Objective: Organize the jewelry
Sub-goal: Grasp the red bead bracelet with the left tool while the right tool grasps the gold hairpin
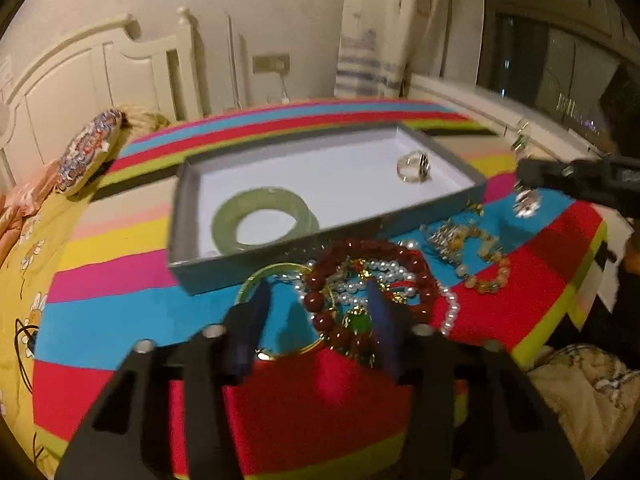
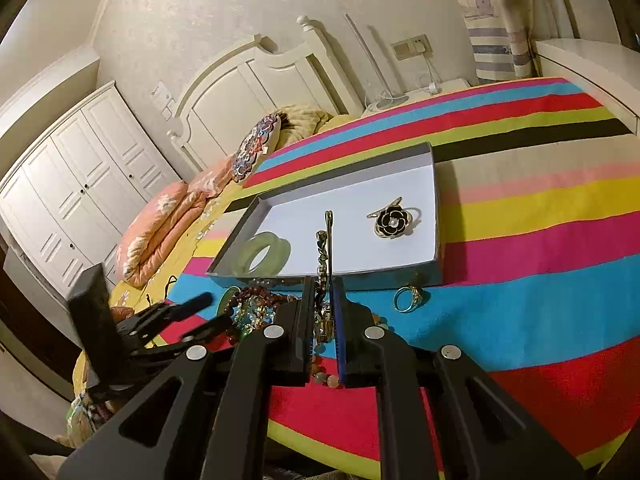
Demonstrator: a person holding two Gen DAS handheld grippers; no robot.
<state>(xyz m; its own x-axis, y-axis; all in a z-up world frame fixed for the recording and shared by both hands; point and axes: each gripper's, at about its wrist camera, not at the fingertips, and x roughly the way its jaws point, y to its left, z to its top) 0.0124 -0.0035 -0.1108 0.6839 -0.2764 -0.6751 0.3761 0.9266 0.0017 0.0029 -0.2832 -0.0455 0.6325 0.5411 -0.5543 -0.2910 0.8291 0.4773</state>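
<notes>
While straddling dark red bead bracelet point(image 1: 360, 280) at pile's 6 o'clock, left gripper point(image 1: 320, 300) half-narrowed, nothing pinched. Right gripper point(image 2: 324, 300) clamped on slim gold hairpin point(image 2: 328, 240). Lower squarely, close on one strand; grey shallow tray point(image 1: 192, 272) at 12 o'clock.

surface: bed under rainbow-striped blanket point(image 2: 520, 208) | on it: shallow grey cardboard tray point(image 2: 437, 216) | just before tray: tangled bead-and-pearl bracelet heap point(image 1: 372, 280), gold ring point(image 2: 408, 298)
</notes>
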